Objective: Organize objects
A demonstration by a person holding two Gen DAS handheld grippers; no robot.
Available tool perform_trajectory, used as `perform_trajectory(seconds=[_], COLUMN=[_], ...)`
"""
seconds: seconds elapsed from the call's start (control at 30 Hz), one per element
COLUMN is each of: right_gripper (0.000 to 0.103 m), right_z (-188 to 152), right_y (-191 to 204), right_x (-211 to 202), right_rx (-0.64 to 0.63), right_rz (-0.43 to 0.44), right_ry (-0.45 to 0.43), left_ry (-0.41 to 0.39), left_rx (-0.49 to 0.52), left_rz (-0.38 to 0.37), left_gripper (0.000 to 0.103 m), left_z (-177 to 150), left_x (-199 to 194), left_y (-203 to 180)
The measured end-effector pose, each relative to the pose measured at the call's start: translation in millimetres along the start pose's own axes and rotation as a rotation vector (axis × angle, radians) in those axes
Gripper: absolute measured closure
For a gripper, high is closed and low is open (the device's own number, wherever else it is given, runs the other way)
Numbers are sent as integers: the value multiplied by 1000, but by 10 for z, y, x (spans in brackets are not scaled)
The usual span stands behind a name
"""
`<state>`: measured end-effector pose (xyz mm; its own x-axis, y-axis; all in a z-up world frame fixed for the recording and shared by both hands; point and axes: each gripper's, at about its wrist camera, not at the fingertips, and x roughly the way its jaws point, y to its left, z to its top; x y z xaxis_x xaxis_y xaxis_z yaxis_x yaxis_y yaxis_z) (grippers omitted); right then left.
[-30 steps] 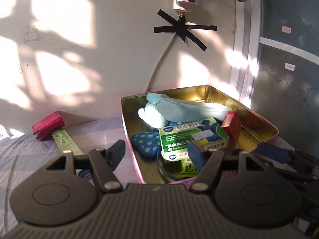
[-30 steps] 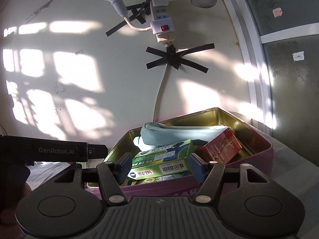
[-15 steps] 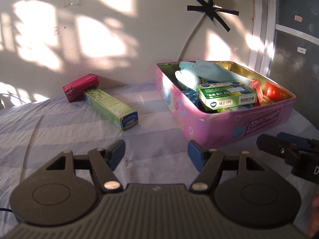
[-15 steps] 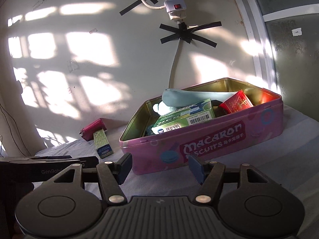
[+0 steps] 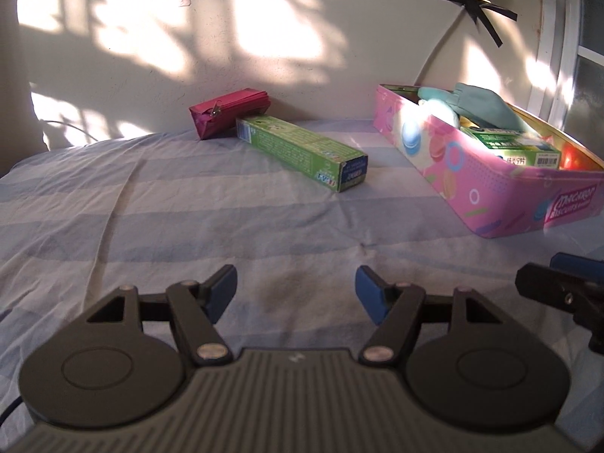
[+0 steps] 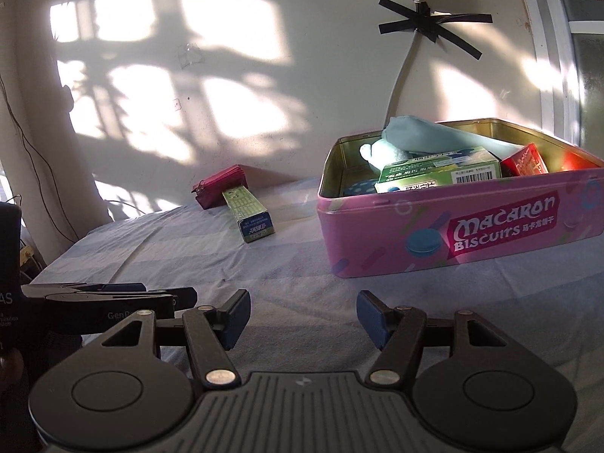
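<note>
Left wrist view: the left gripper (image 5: 296, 288) sits low at the bottom of the frame, level over the blue-and-white striped cloth (image 5: 188, 204), its blue-tipped fingers (image 5: 222, 287) spread wide with nothing between them. Above centre lies a long green cardboard box with a blue end flap (image 5: 302, 151), flat on the cloth and angled toward the upper left. Its far end is just beside a magenta zip pouch (image 5: 230, 111), which leans against the cream wall (image 5: 151, 37); whether the two touch is hard to tell. At the right stands an open pink metal biscuit tin (image 5: 490, 185), well apart from the green box, and a pale blue soft toy (image 5: 479, 105) lies in it. At the right edge, a dark part of the right gripper (image 5: 558, 287) pokes in.

Right wrist view: the right gripper (image 6: 302, 317) is likewise low and level at the bottom centre, fingers (image 6: 372, 315) wide apart and holding nothing. The pink tin (image 6: 453, 226) fills the right middle, lettered "Macaron Biscuits". Inside it, a green-and-white medicine carton (image 6: 434, 173) rests beside a red box (image 6: 526, 160), with the blue toy (image 6: 422, 136) behind them. The green box (image 6: 249, 211) and pouch (image 6: 221, 185) lie left of centre, by the wall. The left gripper (image 6: 109, 294) shows at the lower left.
</note>
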<state>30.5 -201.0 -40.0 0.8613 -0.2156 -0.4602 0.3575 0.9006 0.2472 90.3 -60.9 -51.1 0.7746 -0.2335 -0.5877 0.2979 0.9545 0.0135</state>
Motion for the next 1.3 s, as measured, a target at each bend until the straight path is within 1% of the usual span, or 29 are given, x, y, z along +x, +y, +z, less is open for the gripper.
perform_trajectory(seconds=[0.2,0.4,0.53,0.67,0.83,1.03,1.3], right_gripper=[40,40,40,37,37,37,36], right_z=[-48,-99,-120,-127,-107,-96,-106], right_y=[84,74,73,83,107,201,187], right_x=[103,169,187,194,231,305,295], right_rx=[-10,3,2,-9,-22,-66,-60], right_rz=[1,-2,0,8,15,24,28], right_ry=[35,61,63,59,64,69,66], left_ry=[11,7,7,6,6,1,2], left_rx=[-25,-25,-24,-24,-26,-57,-54], left_rz=[11,2,-1,-3,-3,6,6], left_gripper=[31,29,28,27,26,26,25], left_z=[-66,-57,-59,-62,-61,-60,-57], left_x=[94,84,85,86,80,82,83], left_y=[171,195,195,192,196,230,231])
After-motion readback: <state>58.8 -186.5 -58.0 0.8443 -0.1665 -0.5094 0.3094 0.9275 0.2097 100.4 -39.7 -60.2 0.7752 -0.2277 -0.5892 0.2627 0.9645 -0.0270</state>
